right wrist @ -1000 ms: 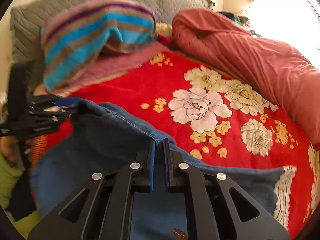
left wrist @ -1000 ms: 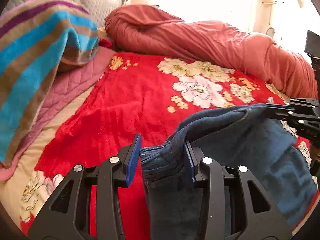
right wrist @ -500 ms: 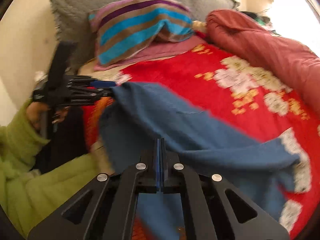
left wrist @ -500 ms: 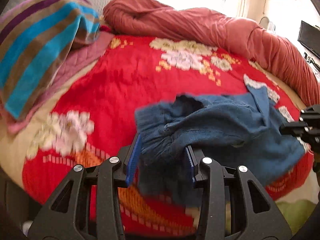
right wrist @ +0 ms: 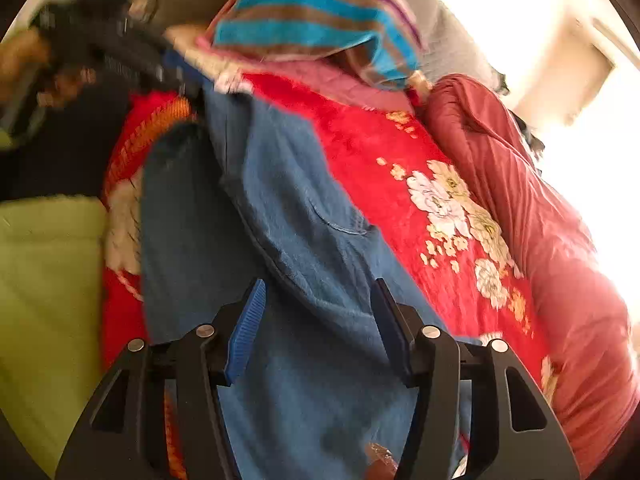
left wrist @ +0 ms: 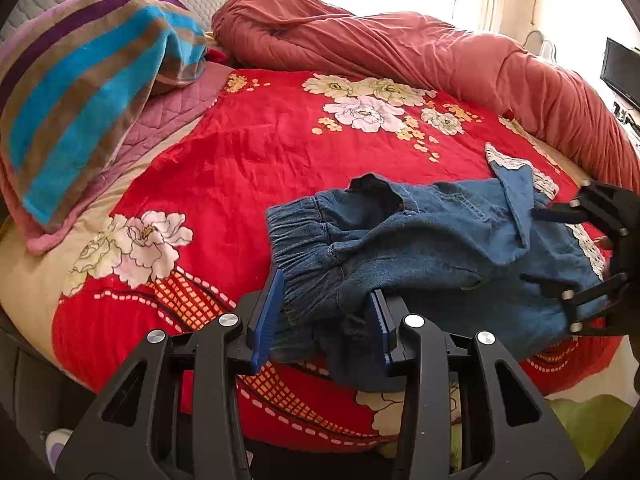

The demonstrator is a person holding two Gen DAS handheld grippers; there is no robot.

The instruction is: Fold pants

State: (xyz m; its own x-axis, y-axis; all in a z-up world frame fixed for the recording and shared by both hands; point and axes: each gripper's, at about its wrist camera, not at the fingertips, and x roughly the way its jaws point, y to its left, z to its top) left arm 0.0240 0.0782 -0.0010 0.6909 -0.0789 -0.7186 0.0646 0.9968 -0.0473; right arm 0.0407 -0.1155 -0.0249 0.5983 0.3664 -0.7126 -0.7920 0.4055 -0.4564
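Note:
The blue denim pants (left wrist: 440, 248) lie bunched on the red floral bedspread (left wrist: 260, 148) near the bed's front edge, elastic waistband to the left. My left gripper (left wrist: 326, 316) is open, its blue pads on either side of the waistband without pinching it. My right gripper shows at the right edge of the left wrist view (left wrist: 576, 248), open beside the pants' far end. In the right wrist view the right gripper (right wrist: 316, 328) is open above the pants (right wrist: 288, 220). The left gripper shows blurred at the upper left (right wrist: 120, 56).
A striped blue, brown and purple blanket (left wrist: 80, 80) lies at the head of the bed over a pink quilt (left wrist: 168, 108). A rolled red duvet (left wrist: 400, 52) runs along the far side. Green fabric (right wrist: 44, 300) hangs by the bed's near edge.
Both grippers carried the pants back toward the bed's front edge and laid them down. The right gripper, shut on the pants before, has opened and let go.

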